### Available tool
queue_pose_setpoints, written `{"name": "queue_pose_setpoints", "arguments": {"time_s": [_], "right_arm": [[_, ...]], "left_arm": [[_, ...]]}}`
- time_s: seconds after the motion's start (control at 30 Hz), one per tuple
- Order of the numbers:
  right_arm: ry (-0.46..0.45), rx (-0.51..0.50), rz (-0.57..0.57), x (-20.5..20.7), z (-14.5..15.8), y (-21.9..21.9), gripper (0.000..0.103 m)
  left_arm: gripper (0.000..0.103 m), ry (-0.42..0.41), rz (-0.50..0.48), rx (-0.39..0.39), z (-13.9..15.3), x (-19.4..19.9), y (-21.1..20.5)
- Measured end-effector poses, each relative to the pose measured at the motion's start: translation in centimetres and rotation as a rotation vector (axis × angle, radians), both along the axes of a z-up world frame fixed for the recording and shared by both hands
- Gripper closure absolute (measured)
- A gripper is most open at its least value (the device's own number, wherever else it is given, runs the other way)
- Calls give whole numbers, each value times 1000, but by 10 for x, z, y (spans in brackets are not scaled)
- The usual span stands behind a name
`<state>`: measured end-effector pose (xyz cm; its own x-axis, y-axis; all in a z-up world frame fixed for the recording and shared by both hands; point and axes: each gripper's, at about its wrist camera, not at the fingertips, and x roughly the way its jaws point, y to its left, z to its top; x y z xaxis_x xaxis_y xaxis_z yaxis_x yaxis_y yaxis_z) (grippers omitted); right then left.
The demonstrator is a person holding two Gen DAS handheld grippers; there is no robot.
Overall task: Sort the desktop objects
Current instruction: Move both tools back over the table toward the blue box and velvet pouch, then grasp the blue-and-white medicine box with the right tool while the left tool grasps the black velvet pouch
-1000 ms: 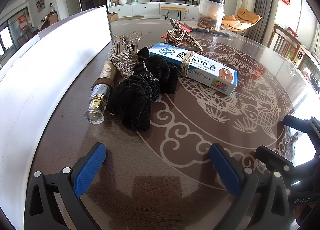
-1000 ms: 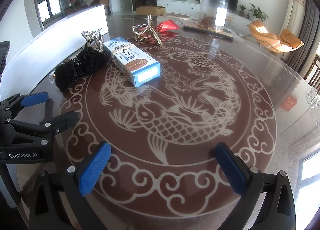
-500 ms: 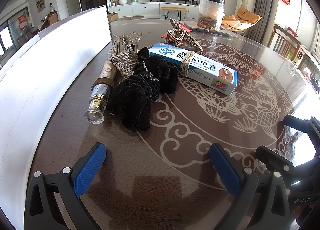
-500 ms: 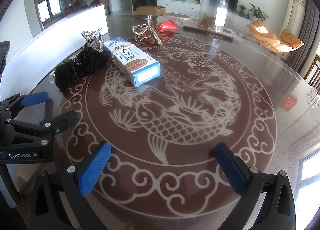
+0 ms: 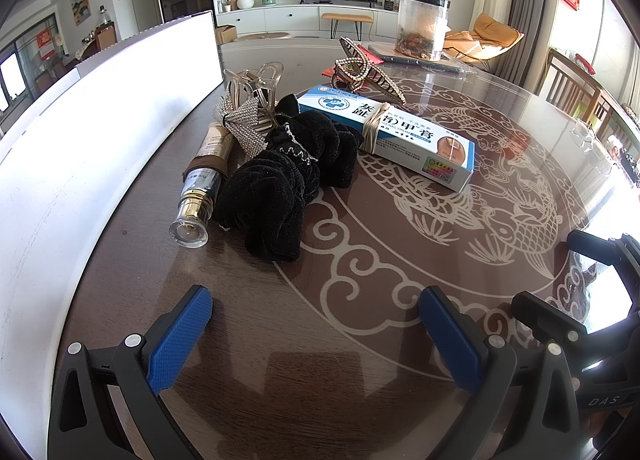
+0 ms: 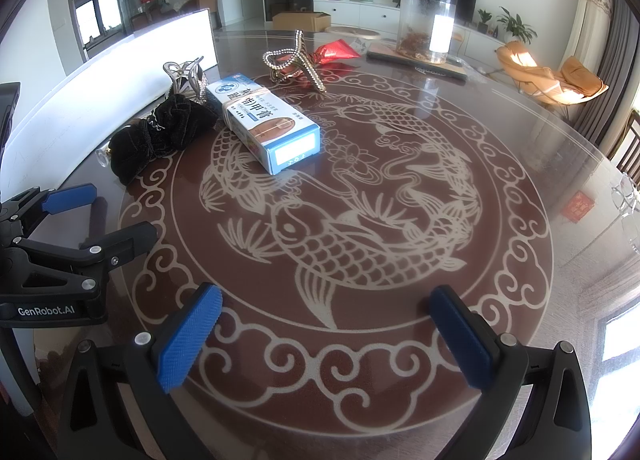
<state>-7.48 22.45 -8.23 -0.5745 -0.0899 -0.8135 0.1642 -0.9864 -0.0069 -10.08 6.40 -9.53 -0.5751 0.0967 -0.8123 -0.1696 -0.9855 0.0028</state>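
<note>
A black velvet scrunchie (image 5: pixel 286 176) (image 6: pixel 160 136) lies on the round table. Left of it rests a gold-capped cosmetic bottle (image 5: pixel 202 188). Behind them stand a clear claw clip (image 5: pixel 256 86) (image 6: pixel 186 74) and a rhinestone bow clip (image 5: pixel 242 126). A blue and white cream box (image 5: pixel 386 136) (image 6: pixel 266 124), with a rubber band around it, lies to the right. Farther back is a beaded hair claw (image 5: pixel 366 74) (image 6: pixel 294 62). My left gripper (image 5: pixel 316 334) is open, short of the scrunchie. My right gripper (image 6: pixel 326 334) is open over bare table.
A long white box wall (image 5: pixel 80 132) (image 6: pixel 112 72) runs along the left. The table (image 6: pixel 400 200) has a fish pattern under glass. At the back stand a clear jar (image 6: pixel 426 28) on a tray and a red packet (image 6: pixel 336 52). The left gripper's body (image 6: pixel 52 244) shows at left.
</note>
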Motion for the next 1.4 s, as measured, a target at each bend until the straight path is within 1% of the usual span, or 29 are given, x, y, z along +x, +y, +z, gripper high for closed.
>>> {"name": "queue_pose_setpoints", "arguments": {"time_s": [0.2, 0.23, 0.27, 0.3, 0.37, 0.4, 0.5, 0.57, 0.63, 0.7, 0.73, 0.77, 0.8, 0.87, 0.9, 0.93, 1.0, 1.07, 1.1, 1.13, 1.2, 1.3, 1.33, 1.37, 1.4], "right_arm": [[-1, -2, 1, 0, 0, 0, 0], [0, -15, 18, -2, 1, 1, 0], [6, -24, 61, -6, 2, -1, 0], [19, -3, 107, -13, 4, -4, 0], [78, 88, 179, -32, 8, -14, 0], [95, 103, 221, -43, 10, -19, 0], [69, 71, 300, -86, 7, -34, 0], [39, 60, 309, -110, 3, -45, 0], [26, 27, 288, -130, 3, -52, 2], [30, -27, 274, -138, 6, -55, 33], [33, -35, 272, -137, 8, -57, 43], [35, -37, 279, -134, 9, -60, 58], [32, -43, 296, -129, 10, -62, 61], [32, -34, 359, -111, 10, -68, 61], [42, -9, 412, -96, 10, -72, 61], [49, -4, 475, -81, 10, -75, 61], [28, -33, 585, -52, 8, -75, 61], [17, -20, 648, -26, 8, -71, 61], [20, -2, 648, -15, 7, -66, 61], [22, 11, 618, -7, 7, -59, 61], [9, 7, 510, 4, 6, -37, 61], [18, -27, 353, 32, 5, -3, 61], [26, -30, 314, 43, 5, 5, 61], [36, -28, 287, 53, 5, 9, 61], [44, -29, 269, 53, 7, 14, 61]], "left_arm": [[0, -1, -3, -2, 0, 1, 0], [0, -10, -16, -2, 0, 3, -1], [0, -23, -33, -6, 1, 7, -2], [0, -27, -51, -7, 1, 12, -4], [0, -19, -62, -7, 0, 27, -9], [0, -19, -64, -6, 0, 33, -11], [0, -21, -62, -8, -1, 34, -12], [0, -15, -59, -6, -1, 35, -12], [0, -11, -57, -5, -1, 36, -12], [0, -7, -56, -4, -1, 35, -11], [0, -7, -56, -4, -1, 35, -11], [0, -7, -56, -4, -1, 36, -12], [0, -8, -57, -5, -1, 36, -12], [0, -12, -58, -5, -1, 36, -12], [0, -15, -59, -6, -1, 36, -12], [0, -18, -59, -7, -1, 36, -12], [0, -22, -59, -9, 0, 38, -13], [0, -24, -58, -9, 0, 40, -13], [0, -24, -58, -9, 0, 41, -13], [0, -24, -58, -9, 0, 41, -13], [0, -29, -56, -10, 0, 41, -14], [0, -33, -20, -10, 1, 38, -18], [0, -32, -6, 4, 2, 38, -21], [0, -31, 10, 33, 3, 37, -25], [0, -32, 25, 87, 6, 37, -30]]}}
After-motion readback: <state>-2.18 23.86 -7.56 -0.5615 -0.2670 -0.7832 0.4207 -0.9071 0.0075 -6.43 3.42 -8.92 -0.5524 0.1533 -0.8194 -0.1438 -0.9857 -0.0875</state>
